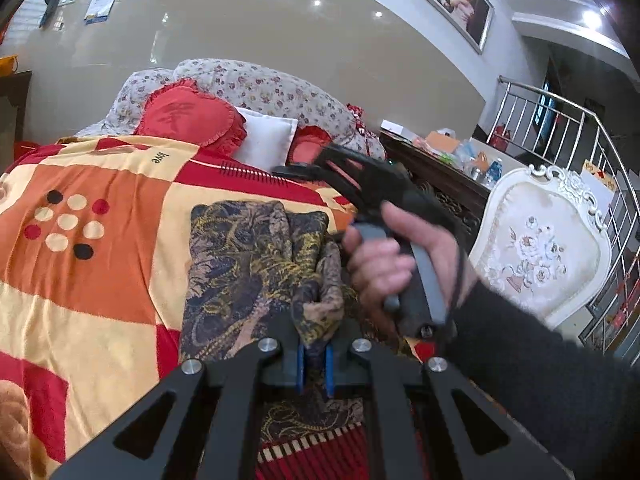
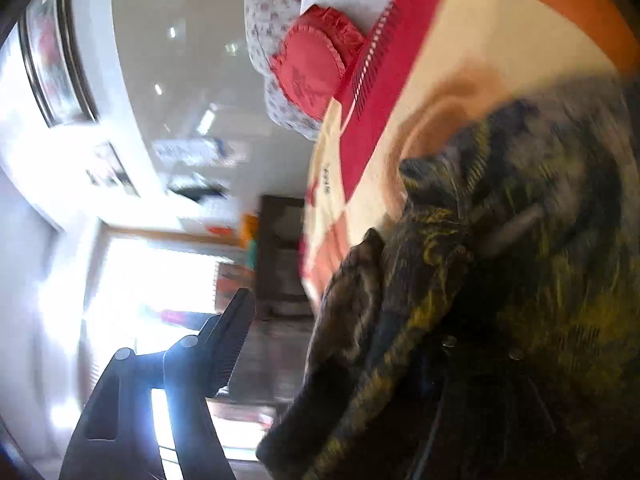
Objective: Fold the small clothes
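A dark blue and yellow patterned garment (image 1: 248, 264) lies partly folded on the bed. My left gripper (image 1: 314, 364) is at the bottom of the left wrist view, its blue pads shut on a raised fold of the garment. A hand (image 1: 380, 264) holds my right gripper (image 1: 290, 170) above the garment's right edge, pointing toward the pillows. The right wrist view is blurred and rolled on its side. There the garment (image 2: 500, 280) fills the right half and hides one finger. The other finger (image 2: 234, 344) stands far off to the left, with nothing pressed against it.
A checked orange, red and cream blanket (image 1: 100, 280) covers the bed. A red heart pillow (image 1: 192, 120) and a white pillow (image 1: 266, 142) lie at its head. To the right stand a white ornate chair (image 1: 540, 248), a cluttered dark table (image 1: 440, 160) and a metal railing (image 1: 592, 152).
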{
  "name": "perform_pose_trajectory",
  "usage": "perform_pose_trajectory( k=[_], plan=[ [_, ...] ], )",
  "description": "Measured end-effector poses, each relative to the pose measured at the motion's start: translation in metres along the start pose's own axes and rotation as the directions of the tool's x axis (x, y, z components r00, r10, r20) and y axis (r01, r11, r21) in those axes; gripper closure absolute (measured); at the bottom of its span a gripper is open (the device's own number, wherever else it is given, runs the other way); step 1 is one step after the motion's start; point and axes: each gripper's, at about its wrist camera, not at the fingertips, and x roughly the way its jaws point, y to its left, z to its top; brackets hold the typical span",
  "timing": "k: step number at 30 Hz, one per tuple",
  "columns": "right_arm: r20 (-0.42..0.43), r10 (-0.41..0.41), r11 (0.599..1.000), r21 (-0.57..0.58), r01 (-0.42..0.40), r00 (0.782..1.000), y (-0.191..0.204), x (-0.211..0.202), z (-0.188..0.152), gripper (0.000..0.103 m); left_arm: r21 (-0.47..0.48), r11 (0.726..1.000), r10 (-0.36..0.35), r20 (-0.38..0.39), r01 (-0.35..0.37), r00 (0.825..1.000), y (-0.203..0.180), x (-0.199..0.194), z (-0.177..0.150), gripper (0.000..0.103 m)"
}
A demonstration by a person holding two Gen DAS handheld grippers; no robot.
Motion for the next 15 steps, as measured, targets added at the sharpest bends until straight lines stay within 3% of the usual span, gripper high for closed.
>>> perform_pose_trajectory(
  k=[1,3,5,6,7,10,15],
  plan=[
    [-0.026,-0.059,0.997,-0.053,0.058,0.998,0.008,0.005,0.005,0.05,0.009,1.0,-0.004,-0.007,0.004,1.0,-0.002,0.001,-0.001,0.096],
    [-0.066,-0.223,0.961,-0.183,0.208,0.973,0.026,0.017,0.012,0.052,0.028,1.0,-0.008,-0.02,0.009,1.0,-0.006,0.005,-0.003,0.096],
    [-0.083,-0.37,0.887,-0.329,0.325,0.925,0.04,0.029,0.014,0.077,0.048,0.999,-0.023,-0.043,0.025,0.999,-0.011,0.01,-0.005,0.096],
    [-0.095,-0.43,0.85,-0.379,0.367,0.898,0.045,0.034,0.016,0.099,0.063,0.997,-0.03,-0.054,0.033,0.998,-0.017,0.013,-0.005,0.096],
    [-0.112,-0.471,0.823,-0.413,0.39,0.875,0.046,0.037,0.016,0.103,0.073,0.996,-0.04,-0.062,0.044,0.997,-0.02,0.016,-0.006,0.096],
    [-0.124,-0.543,0.755,-0.505,0.419,0.83,0.055,0.026,0.023,0.103,0.124,0.988,-0.08,-0.077,0.089,0.994,-0.043,0.023,-0.004,0.096],
    [-0.106,-0.622,0.684,-0.555,0.473,0.776,0.054,-0.012,0.046,0.103,0.226,0.955,-0.158,-0.153,0.191,0.975,-0.101,0.063,-0.02,0.096]
  ],
)
